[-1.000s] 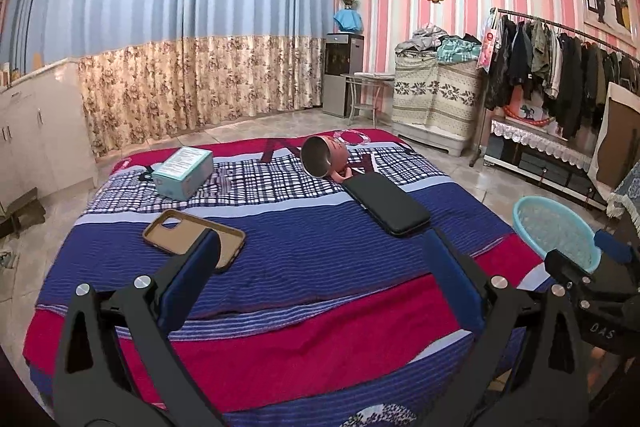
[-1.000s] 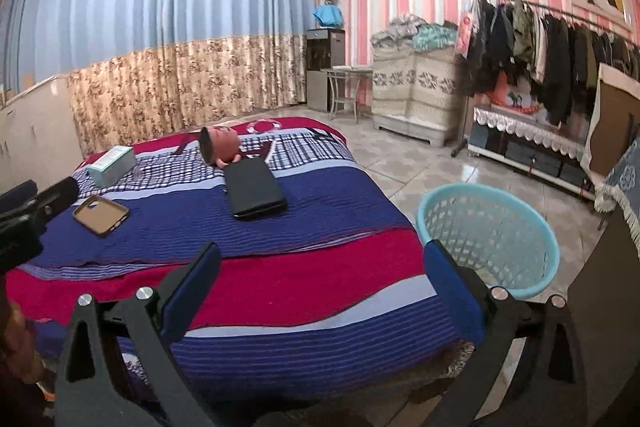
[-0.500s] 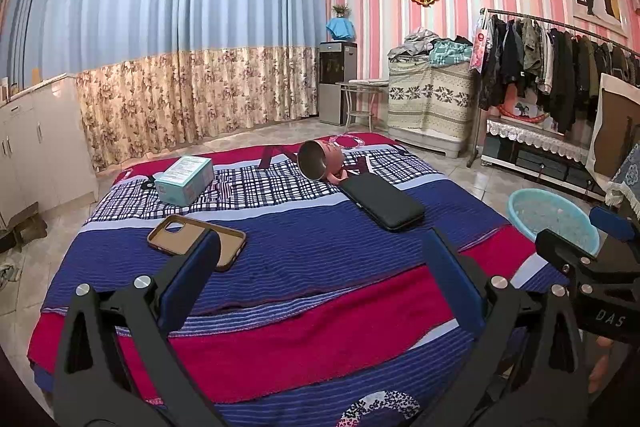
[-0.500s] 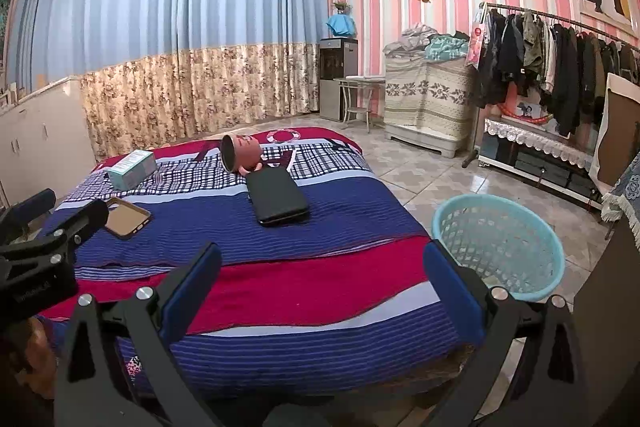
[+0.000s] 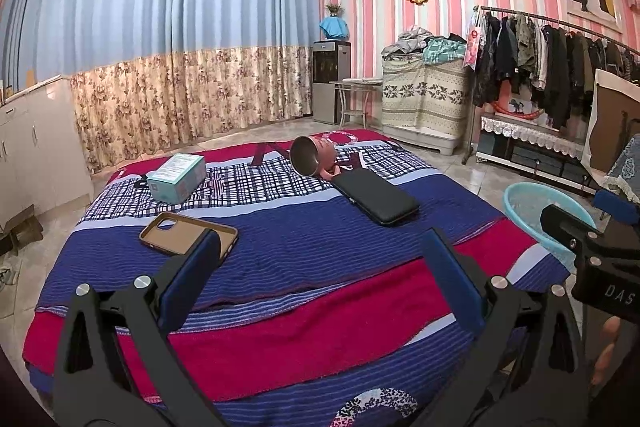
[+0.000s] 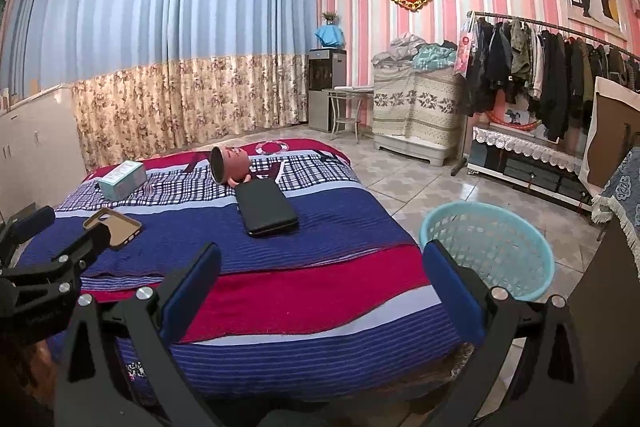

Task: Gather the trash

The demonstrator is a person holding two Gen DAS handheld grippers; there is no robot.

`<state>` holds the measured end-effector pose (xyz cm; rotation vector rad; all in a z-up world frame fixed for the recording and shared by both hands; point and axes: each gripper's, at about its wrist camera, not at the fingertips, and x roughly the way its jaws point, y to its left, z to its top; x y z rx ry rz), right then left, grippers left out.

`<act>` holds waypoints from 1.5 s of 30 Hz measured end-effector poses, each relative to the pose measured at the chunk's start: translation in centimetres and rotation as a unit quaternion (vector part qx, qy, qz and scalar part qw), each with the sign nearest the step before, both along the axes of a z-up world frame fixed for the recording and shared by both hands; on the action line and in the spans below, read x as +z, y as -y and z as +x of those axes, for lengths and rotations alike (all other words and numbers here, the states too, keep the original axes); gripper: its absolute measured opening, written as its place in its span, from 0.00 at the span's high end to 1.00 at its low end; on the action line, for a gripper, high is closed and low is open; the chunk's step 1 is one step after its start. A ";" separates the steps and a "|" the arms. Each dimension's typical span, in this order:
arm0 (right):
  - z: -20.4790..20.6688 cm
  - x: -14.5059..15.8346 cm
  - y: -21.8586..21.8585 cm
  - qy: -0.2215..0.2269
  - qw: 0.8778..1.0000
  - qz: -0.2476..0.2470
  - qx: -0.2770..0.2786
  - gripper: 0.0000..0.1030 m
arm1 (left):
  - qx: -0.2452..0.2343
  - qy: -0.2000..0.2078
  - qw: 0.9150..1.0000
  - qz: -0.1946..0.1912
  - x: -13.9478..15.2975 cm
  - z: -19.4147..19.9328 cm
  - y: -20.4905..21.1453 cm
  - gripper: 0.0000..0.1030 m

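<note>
Both the left gripper [image 5: 320, 263] and right gripper [image 6: 320, 275] hang spread and empty over the near bed [image 5: 304, 307], where a phone case [image 5: 188, 233], teal box [image 5: 177, 177], tipped pink mug [image 5: 314, 157] and black wallet [image 5: 376, 197] lie, with the laundry basket [image 6: 488, 247] on the right floor.

in front of you a bed [image 5: 280, 259] is wearing a blanket striped blue, red and plaid. a teal box [image 5: 177, 177] is sitting at its far left, a tan phone case [image 5: 188, 233] is lying nearer, a pink mug [image 5: 310, 157] is lying on its side, touching a black wallet [image 5: 376, 198].

on the tiled floor [image 6: 416, 187] a light-blue basket [image 6: 488, 251] is standing just beside the bed.
</note>
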<state>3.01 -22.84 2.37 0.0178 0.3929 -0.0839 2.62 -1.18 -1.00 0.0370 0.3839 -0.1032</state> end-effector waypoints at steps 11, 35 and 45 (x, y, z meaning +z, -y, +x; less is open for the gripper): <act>-0.1 0.0 0.0 0.003 1.000 -0.002 -0.002 0.04 | -0.006 0.006 1.000 0.000 0.2 -0.5 -0.2 0.05; 0.0 -0.1 0.4 0.004 1.000 -0.001 -0.005 0.04 | -0.008 0.009 1.000 -0.001 0.4 -0.7 -0.3 0.05; 0.1 -0.2 0.4 0.004 1.000 -0.004 -0.006 0.04 | -0.008 0.008 1.000 0.000 0.4 -0.7 -0.4 0.05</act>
